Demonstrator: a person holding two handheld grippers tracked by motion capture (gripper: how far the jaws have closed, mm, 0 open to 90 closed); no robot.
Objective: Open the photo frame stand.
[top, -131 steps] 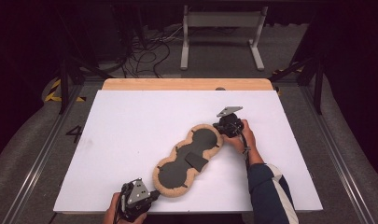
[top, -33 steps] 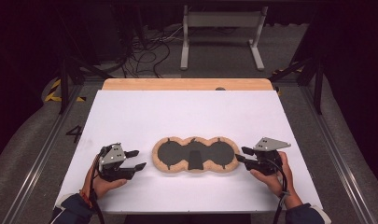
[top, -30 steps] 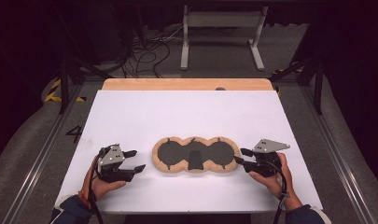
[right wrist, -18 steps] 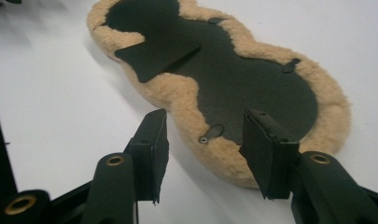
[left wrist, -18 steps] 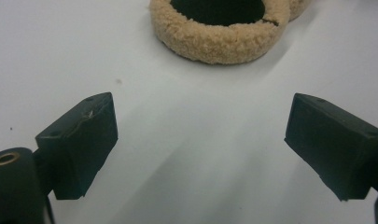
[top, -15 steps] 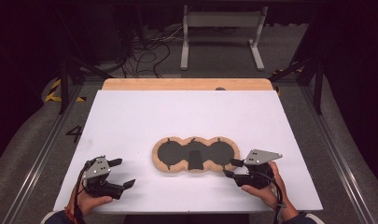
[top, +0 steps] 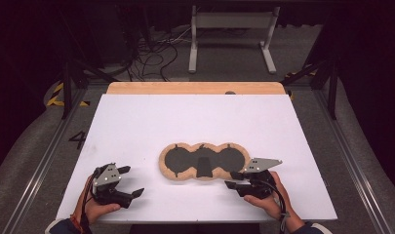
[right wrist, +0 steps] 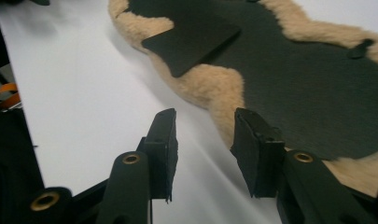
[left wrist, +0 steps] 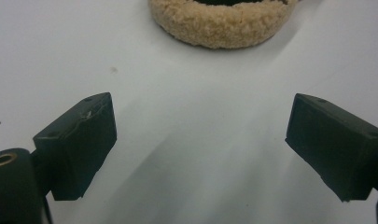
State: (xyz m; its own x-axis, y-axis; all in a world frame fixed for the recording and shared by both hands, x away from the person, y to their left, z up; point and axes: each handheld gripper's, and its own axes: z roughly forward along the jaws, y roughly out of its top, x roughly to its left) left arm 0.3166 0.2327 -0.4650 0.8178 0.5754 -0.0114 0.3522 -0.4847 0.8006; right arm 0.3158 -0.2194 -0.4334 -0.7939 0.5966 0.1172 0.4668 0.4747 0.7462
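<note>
While one fleece-edged pad point(top: 203, 161) lies flat near the table's point(top: 136, 122) front middle, two tongs flank it.
Its three dark round lobes carry one dark flap point(top: 203, 167). Right tongs point(top: 232, 180), jaws just narrowing yet parted with nothing between, sit at its right end; left tongs point(top: 131, 181) gape wide, well apart from it.
</note>
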